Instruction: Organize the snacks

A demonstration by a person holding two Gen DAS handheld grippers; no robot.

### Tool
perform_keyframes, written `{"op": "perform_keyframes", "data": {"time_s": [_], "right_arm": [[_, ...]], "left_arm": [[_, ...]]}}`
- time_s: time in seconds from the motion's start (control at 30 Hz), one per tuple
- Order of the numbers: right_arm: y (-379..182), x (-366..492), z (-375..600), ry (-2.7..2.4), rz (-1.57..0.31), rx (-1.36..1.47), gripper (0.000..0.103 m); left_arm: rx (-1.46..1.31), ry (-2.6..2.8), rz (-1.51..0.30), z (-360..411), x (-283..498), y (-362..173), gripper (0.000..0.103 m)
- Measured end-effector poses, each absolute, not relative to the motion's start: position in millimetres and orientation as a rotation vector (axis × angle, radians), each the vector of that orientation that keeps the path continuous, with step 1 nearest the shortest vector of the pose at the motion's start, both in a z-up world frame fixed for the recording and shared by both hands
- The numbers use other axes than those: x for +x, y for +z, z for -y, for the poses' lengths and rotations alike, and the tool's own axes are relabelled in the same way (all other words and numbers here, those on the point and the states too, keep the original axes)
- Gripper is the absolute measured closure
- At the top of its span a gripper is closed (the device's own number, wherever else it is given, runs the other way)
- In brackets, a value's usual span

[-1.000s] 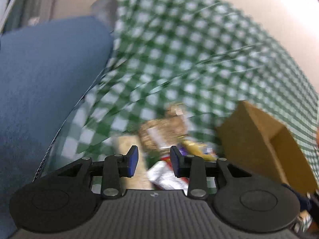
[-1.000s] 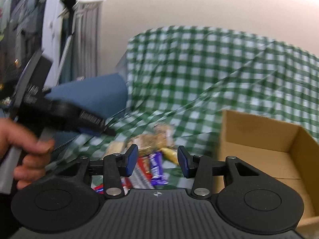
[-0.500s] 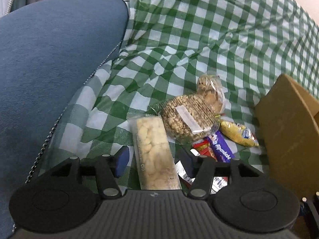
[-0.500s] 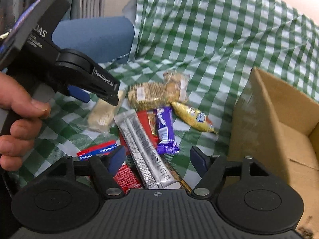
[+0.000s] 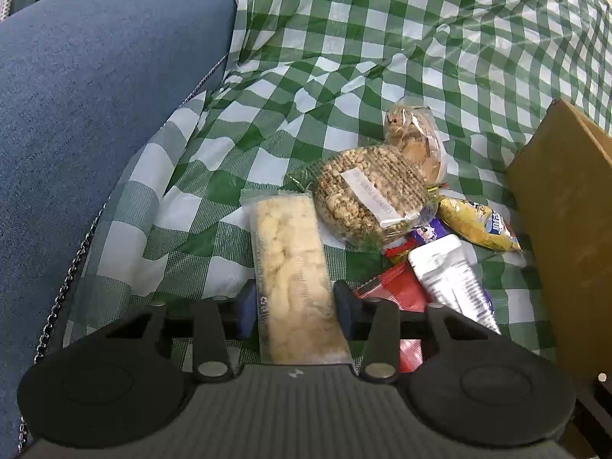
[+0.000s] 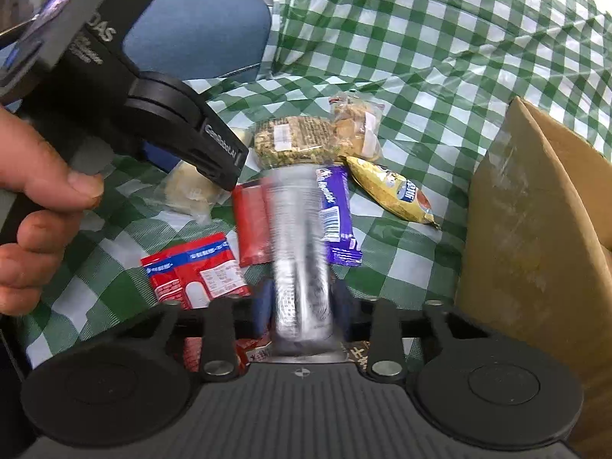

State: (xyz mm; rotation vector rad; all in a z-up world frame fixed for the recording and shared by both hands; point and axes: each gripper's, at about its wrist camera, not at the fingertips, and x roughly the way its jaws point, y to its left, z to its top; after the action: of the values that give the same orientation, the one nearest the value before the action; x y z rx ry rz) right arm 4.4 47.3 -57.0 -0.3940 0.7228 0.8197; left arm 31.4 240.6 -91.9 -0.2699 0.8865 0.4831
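Observation:
A pile of snacks lies on the green checked cloth point(image 5: 344, 38). My left gripper point(image 5: 292, 308) has its jaws against both sides of a clear pack of pale puffed snack point(image 5: 290, 267). My right gripper point(image 6: 302, 306) has its jaws against both sides of a silver foil pack point(image 6: 298, 237), which is blurred. Nearby lie a round seeded cracker pack point(image 5: 371, 195), a clear bag of biscuits point(image 5: 415, 134), a yellow packet point(image 6: 394, 191), a purple bar point(image 6: 336, 210), a red bar point(image 6: 250, 225) and a red and blue sachet point(image 6: 195, 267). The left gripper body also shows in the right wrist view point(image 6: 153, 114).
An open cardboard box point(image 6: 535, 229) stands at the right, its side wall close to the snacks; it also shows in the left wrist view point(image 5: 566, 210). A blue cushion point(image 5: 95, 95) fills the left. The person's hand point(image 6: 34, 210) holds the left gripper.
Both grippers have come down and forward onto the pile. The left jaws have closed in on the puffed snack pack, the right jaws on the silver pack.

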Motion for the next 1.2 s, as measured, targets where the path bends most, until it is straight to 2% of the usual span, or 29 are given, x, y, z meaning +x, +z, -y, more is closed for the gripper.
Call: {"op": "perform_keyframes", "data": {"time_s": [0.13, 0.57, 0.6, 0.63, 0.67, 0.9, 0.97, 1.03, 1.17, 1.2], "right_arm": [[-49, -1, -43, 0.833, -0.685, -0.38, 0.074], [-19, -14, -16, 0.785, -0.635, -0.278, 0.075], [-17, -16, -13, 0.781, -0.624, -0.27, 0.075], [-14, -17, -11, 0.778, -0.613, -0.264, 0.075], [-12, -19, -9, 0.775, -0.603, -0.262, 0.075], [-7, -28, 0, 0.762, -0.596, -0.261, 0.075], [-9, -31, 2, 0.758, -0.601, -0.269, 0.075], [-12, -34, 2, 0.757, -0.616, -0.279, 0.075], [-22, -38, 2, 0.759, -0.652, -0.304, 0.075], [-24, -38, 1, 0.759, -0.661, -0.305, 0.075]], "left_arm": [[-0.284, 0.488, -0.866, -245, 28, -91, 0.062], [-0.37, 0.388, -0.663, -234, -9, -55, 0.064], [-0.372, 0.38, -0.651, -232, -11, -53, 0.066], [-0.375, 0.372, -0.641, -230, -13, -51, 0.082], [-0.38, 0.363, -0.636, -228, -15, -49, 0.087], [-0.419, 0.356, -0.668, -222, -23, -57, 0.087], [-0.445, 0.374, -0.675, -228, -22, -59, 0.085], [-0.477, 0.394, -0.697, -235, -21, -64, 0.074], [-0.446, 0.401, -0.773, -232, -10, -76, 0.062], [-0.409, 0.411, -0.79, -228, -7, -78, 0.053]]}}
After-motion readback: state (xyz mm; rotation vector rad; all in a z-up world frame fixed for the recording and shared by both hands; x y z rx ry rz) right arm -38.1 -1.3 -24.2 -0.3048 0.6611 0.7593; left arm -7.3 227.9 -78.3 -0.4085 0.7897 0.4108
